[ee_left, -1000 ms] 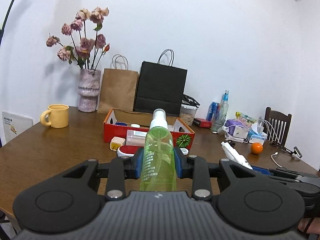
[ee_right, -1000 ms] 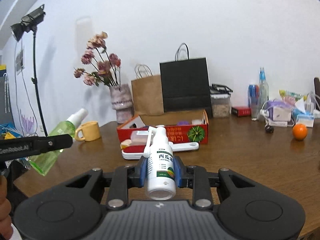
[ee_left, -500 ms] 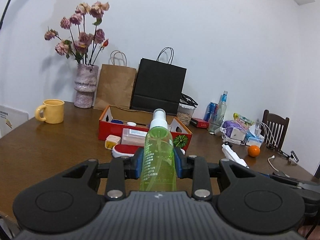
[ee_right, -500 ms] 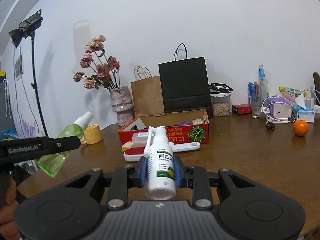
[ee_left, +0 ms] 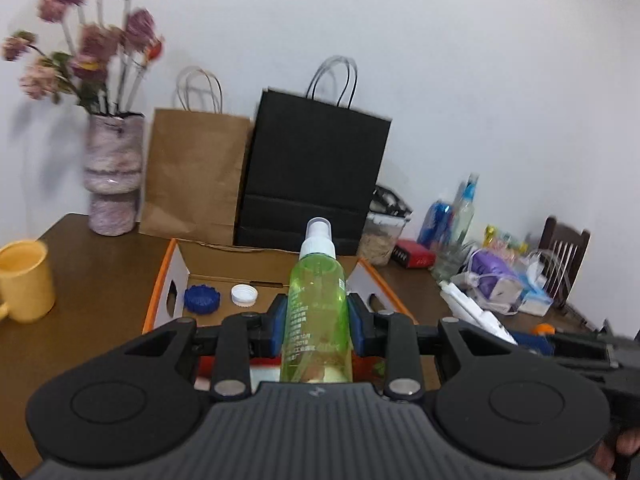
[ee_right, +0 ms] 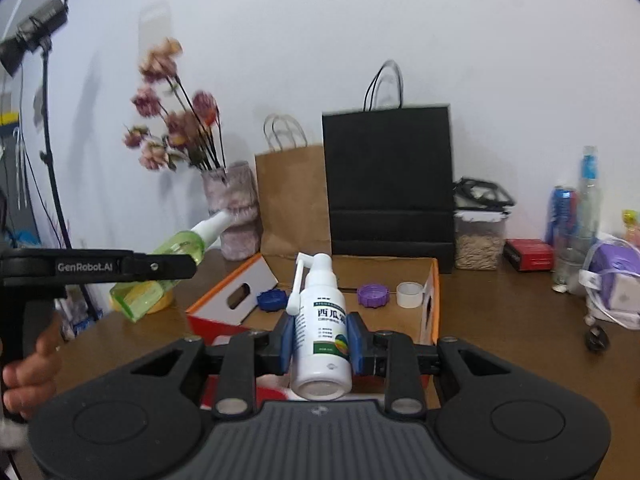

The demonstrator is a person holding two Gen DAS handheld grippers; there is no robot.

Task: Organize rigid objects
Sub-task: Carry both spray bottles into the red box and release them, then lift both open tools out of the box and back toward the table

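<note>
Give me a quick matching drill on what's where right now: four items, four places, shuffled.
Items:
1. green spray bottle
2. white nozzle bottle
3. purple cap
4. yellow mug

Places:
A. on the table left of the box
B. in the right claw
C. on the cardboard box floor
D. in the left claw

Pairs: 1-D, 2-B, 3-C, 4-A

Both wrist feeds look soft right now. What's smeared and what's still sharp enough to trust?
Left wrist view: the flowers and the clutter at right smear with motion blur, while the green spray bottle in the left gripper stays crisp. Right wrist view: milder blur; the white spray bottle label is sharp. Fisheye bends both.
</note>
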